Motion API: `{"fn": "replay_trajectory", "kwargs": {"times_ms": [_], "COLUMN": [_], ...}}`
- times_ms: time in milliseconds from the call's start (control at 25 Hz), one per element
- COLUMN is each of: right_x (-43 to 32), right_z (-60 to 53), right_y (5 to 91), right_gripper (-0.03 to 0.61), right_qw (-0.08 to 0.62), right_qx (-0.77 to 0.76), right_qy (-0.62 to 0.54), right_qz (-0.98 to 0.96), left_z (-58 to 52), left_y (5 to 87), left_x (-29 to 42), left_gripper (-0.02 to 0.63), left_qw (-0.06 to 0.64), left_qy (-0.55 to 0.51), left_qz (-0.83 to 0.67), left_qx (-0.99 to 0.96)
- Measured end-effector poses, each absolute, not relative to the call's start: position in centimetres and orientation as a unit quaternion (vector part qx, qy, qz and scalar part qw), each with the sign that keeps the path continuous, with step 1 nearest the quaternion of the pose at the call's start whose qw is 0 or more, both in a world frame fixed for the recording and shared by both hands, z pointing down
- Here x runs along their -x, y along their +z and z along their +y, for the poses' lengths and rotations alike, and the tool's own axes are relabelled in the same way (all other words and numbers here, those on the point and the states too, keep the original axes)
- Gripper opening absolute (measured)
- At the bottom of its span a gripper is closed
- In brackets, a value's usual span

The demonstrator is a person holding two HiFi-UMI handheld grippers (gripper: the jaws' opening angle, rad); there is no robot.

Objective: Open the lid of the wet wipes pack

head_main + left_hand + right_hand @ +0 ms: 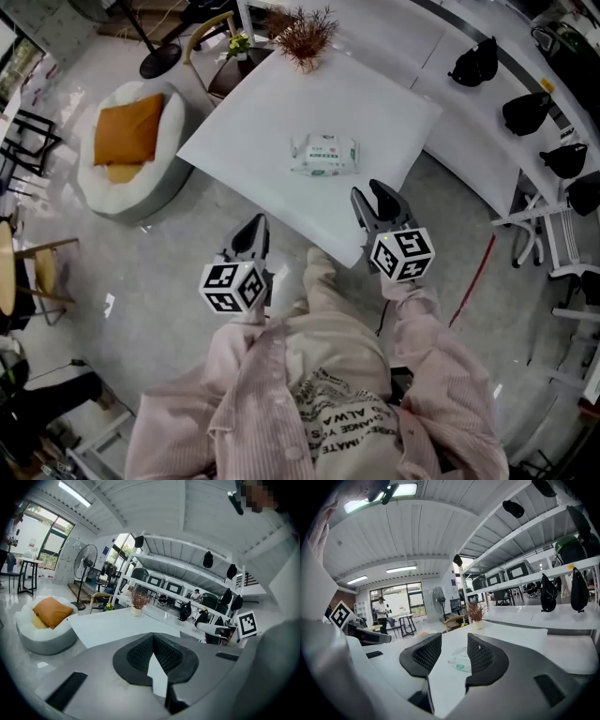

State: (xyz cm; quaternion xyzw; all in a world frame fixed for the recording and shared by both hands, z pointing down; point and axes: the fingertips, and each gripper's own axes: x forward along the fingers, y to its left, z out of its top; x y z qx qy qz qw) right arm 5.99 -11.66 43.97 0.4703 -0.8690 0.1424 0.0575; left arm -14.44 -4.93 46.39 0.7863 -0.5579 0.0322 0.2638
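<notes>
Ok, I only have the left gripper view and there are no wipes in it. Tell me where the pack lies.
Observer: The head view shows the wet wipes pack lying flat near the middle of the white table.
Operator: Give me the right gripper's state.
Observer: The right gripper is open and empty. The pack shows beyond its jaws, untouched.
Operator: Say whether the pack is open.
Observer: In the head view nothing stands up from its top, so it looks closed, though it is small there.
</notes>
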Motion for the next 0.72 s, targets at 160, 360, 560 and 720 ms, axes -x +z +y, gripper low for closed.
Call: {"fn": "replay_trajectory", "kwargs": {"times_ms": [160,360,560,720], "right_x": [-5.6,-4.5,-3.3,-2.4], "right_z": [-14.2,-16.4,-18.9,-20.0], "right_y": [45.4,47.6,49.7,51.8], "right_gripper": [0.152,0.152,0.152,0.152], "right_qw": [0.080,0.120,0.166,0.208], "right_qx": [-0.459,-0.430,-0.393,-0.354], "right_qy": [0.151,0.147,0.125,0.101], "right_qz": [-0.872,-0.883,-0.896,-0.906], "left_z": [-7.3,-9.7,-12.3,-13.8], "left_y": [46.8,48.4,49.9,51.6], "left_x": [13.9,13.6,13.1,12.4], "left_gripper": [0.000,0.000,0.000,0.000], "left_qw": [0.271,0.291,0.304,0.320], "left_qy": [0.042,0.053,0.069,0.087], "left_qz": [-0.552,-0.549,-0.546,-0.542], "left_qx": [-0.788,-0.782,-0.778,-0.772]}}
